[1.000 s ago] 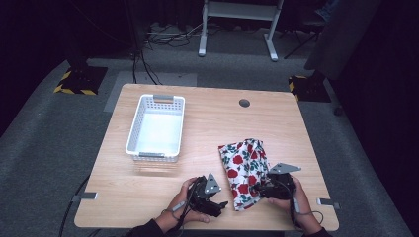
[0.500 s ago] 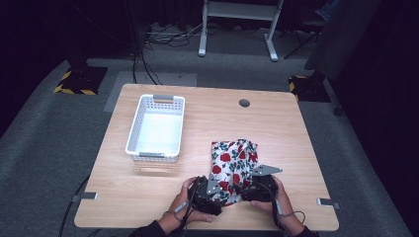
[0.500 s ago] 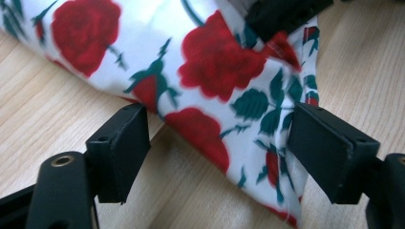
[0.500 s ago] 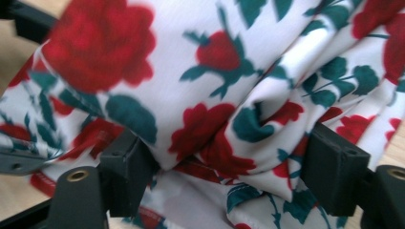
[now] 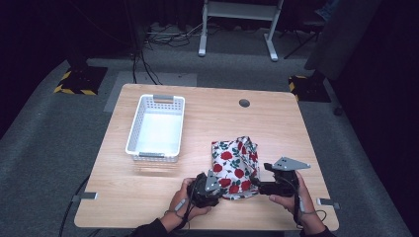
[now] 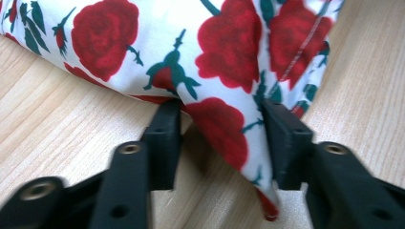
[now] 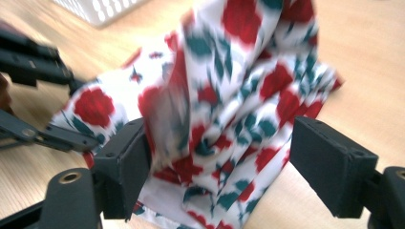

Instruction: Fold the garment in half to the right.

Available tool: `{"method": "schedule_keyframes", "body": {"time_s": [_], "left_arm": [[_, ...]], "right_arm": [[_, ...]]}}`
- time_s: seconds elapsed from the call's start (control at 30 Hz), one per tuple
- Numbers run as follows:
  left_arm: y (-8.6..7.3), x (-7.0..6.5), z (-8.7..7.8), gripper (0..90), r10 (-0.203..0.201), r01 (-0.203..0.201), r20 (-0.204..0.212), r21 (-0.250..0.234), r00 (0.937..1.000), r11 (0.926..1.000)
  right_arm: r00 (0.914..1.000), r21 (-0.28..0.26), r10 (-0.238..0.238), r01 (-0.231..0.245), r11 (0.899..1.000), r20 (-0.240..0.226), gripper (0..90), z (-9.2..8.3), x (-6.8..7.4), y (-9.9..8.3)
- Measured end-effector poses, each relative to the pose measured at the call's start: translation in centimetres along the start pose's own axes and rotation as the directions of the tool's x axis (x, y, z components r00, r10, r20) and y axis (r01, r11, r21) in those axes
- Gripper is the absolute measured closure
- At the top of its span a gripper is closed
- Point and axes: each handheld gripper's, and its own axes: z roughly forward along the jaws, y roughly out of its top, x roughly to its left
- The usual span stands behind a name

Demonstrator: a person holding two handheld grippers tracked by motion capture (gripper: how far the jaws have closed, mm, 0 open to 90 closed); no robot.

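A white cloth printed with red roses (image 5: 234, 163) lies bunched on the front of the wooden table (image 5: 276, 123). My left gripper (image 5: 216, 190) sits at the cloth's near left corner. In the left gripper view its jaws (image 6: 220, 109) stand open, with a point of the cloth (image 6: 229, 43) lying between them. My right gripper (image 5: 258, 185) is at the cloth's near right side. Its jaws (image 7: 219, 138) are wide open around the raised, folded cloth (image 7: 239, 86). The left gripper (image 7: 43, 95) also appears in the right gripper view, beyond the cloth.
A white plastic basket (image 5: 155, 128) with nothing in it stands on the table's left half, and its rim (image 7: 95, 9) is just beyond the cloth. A round cable hole (image 5: 244, 103) is near the table's far edge. Bare wood lies right of the cloth.
The right gripper swung left into the cloth, then drew back right. The cloth shifted slightly left and bunched up more. The left gripper has hardly moved.
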Motion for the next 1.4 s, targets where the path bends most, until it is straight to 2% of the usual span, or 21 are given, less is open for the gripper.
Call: {"method": "schedule_keyframes", "body": {"time_s": [0.23, 0.33, 0.4, 0.5, 0.57, 0.67, 0.7, 0.8, 0.87, 0.9, 1.0, 1.13, 1.23, 1.33, 1.4], "left_arm": [[0.0, 0.1, -0.2, 70.2, 0.024, -0.024, 0.013, 0.009, 0.9996, 0.9997], [0.0, 0.2, -0.1, 73.8, 0.028, -0.029, 0.02, 0.008, 0.9994, 0.9996], [0.0, 0.1, -0.2, 74.5, 0.031, -0.031, 0.021, 0.009, 0.9993, 0.9995], [0.0, 0.1, -0.2, 76.0, 0.036, -0.036, 0.018, 0.007, 0.9992, 0.9993], [0.0, 0.1, -0.2, 76.4, 0.034, -0.034, 0.02, 0.007, 0.9992, 0.9994], [-0.1, 0.1, -0.2, 76.5, 0.034, -0.034, 0.023, 0.005, 0.9991, 0.9994], [-0.1, 0.1, -0.2, 76.5, 0.034, -0.034, 0.023, 0.005, 0.9991, 0.9994], [-0.1, 0.1, -0.2, 77.3, 0.048, -0.048, 0.024, 0.004, 0.9986, 0.9989], [-0.1, 0.1, -0.2, 78.2, 0.05, -0.051, 0.028, 0.004, 0.9983, 0.9987], [-0.1, 0.1, -0.2, 78.5, 0.05, -0.051, 0.028, 0.004, 0.9983, 0.9987], [-0.1, 0.1, -0.2, 78.9, 0.052, -0.052, 0.031, 0.003, 0.9981, 0.9986], [-0.1, 0.1, -0.2, 79.1, 0.051, -0.051, 0.035, 0.002, 0.9981, 0.9987], [-0.1, 0.1, -0.2, 79.4, 0.054, -0.054, 0.033, 0.001, 0.998, 0.9985], [-0.1, 0.1, -0.2, 79.4, 0.052, -0.052, 0.033, 0.001, 0.9981, 0.9987], [-0.1, 0.1, -0.2, 79.5, 0.05, -0.05, 0.032, 0.001, 0.9982, 0.9987]], "right_arm": [[0.9992, -0.03, -0.027, 0.028, 0.999, 0.029, 23.8, -1.3, -0.3, 2.0], [0.9984, -0.044, -0.05, 0.051, 0.998, 0.027, 23.9, -2.0, -0.1, 3.0], [0.9968, -0.043, -0.068, 0.07, 0.997, 0.043, 24.2, -2.2, 0.2, 3.7], [0.9917, -0.02, -0.104, 0.105, 0.994, 0.076, 24.4, -1.4, 0.5, 4.8], [0.9884, 0.003, -0.129, 0.129, 0.992, 0.08, 24.7, -0.7, 0.7, 5.6], [0.9754, 0.05, -0.194, 0.189, 0.981, 0.105, 24.5, 0.6, 1.1, 6.7], [0.9754, 0.05, -0.194, 0.189, 0.981, 0.105, 24.5, 0.6, 1.1, 6.7], [0.9685, 0.09, -0.22, 0.21, 0.973, 0.117, 24.6, 2.7, 0.8, 7.9], [0.9665, 0.105, -0.223, 0.211, 0.972, 0.127, 24.9, 3.8, 0.3, 8.2], [0.9665, 0.105, -0.223, 0.211, 0.972, 0.127, 24.9, 3.8, 0.3, 8.2], [0.9676, 0.153, -0.211, 0.19, 0.97, 0.138, 24.9, 5.9, -0.9, 8.3], [0.9688, 0.205, -0.189, 0.155, 0.966, 0.16, 25.1, 7.9, -2.4, 7.6], [0.9696, 0.228, -0.165, 0.122, 0.966, 0.181, 24.8, 8.5, -3.9, 6.5], [0.9672, 0.231, -0.151, 0.103, 0.968, 0.204, 24.5, 8.3, -4.9, 5.7], [0.9688, 0.228, -0.133, 0.084, 0.97, 0.209, 24.3, 8.0, -5.5, 5.2]]}}
